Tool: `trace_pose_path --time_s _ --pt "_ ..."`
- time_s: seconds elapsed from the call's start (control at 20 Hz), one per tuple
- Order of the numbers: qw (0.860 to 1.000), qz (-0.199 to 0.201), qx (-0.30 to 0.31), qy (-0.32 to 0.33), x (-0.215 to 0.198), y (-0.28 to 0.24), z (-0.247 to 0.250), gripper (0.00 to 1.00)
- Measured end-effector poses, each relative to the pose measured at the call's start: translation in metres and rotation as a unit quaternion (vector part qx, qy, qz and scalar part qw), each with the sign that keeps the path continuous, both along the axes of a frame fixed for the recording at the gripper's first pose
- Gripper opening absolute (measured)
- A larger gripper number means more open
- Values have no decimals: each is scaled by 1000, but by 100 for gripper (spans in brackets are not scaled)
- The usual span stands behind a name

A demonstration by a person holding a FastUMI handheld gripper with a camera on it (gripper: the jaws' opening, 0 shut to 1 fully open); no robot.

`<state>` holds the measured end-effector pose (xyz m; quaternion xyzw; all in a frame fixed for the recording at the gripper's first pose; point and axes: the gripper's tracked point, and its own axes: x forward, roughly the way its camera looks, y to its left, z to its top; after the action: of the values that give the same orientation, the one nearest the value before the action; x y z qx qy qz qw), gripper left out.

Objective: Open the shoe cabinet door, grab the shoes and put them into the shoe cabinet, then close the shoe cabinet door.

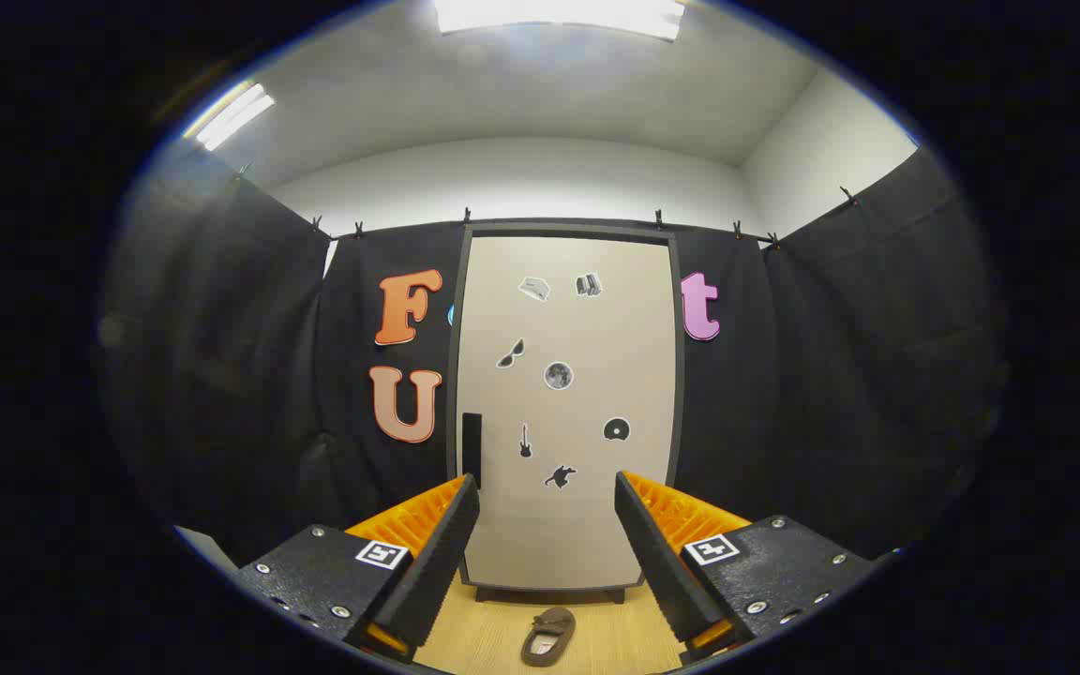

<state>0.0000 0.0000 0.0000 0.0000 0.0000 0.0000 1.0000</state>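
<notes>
A: Report the state of the claw (pixel 547 544).

B: One claw, two fingers (pixel 437 553), spread wide apart. Nothing is held; the gap between them holds no object, and neither finger touches anything.

A: Locate the shoe cabinet (pixel 566 412).

B: One cabinet stands upright straight ahead, beyond the fingers, against the black cloth wall. Its single door (pixel 587 534) is beige, set in a dark frame, and sits flush in that frame: closed. One dark vertical handle (pixel 472 448) is mounted at the door's left edge, just above the tip of the left finger. Two short dark feet show under the cabinet's base.

A: Door markings?

B: Seven small stickers, counted: two near the top, one shaped like sunglasses, one round grey disc, one guitar, one dark record, and one dark animal-like figure lowest of all.

A: Locate the shoes.

B: One brown shoe (pixel 547 636) is in view. It lies on the light wooden floor (pixel 493 637), opening upward, in front of the cabinet and apart from its base, low between the two fingers. It touches neither finger.

A: Lighting?

B: Two ceiling light panels: one directly overhead, one off to the left.
</notes>
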Motion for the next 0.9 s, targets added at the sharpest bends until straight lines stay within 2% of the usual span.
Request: trace_pose_path --time_s 0.9 --pt "1000 -8 17 15 48 44 -9 90"
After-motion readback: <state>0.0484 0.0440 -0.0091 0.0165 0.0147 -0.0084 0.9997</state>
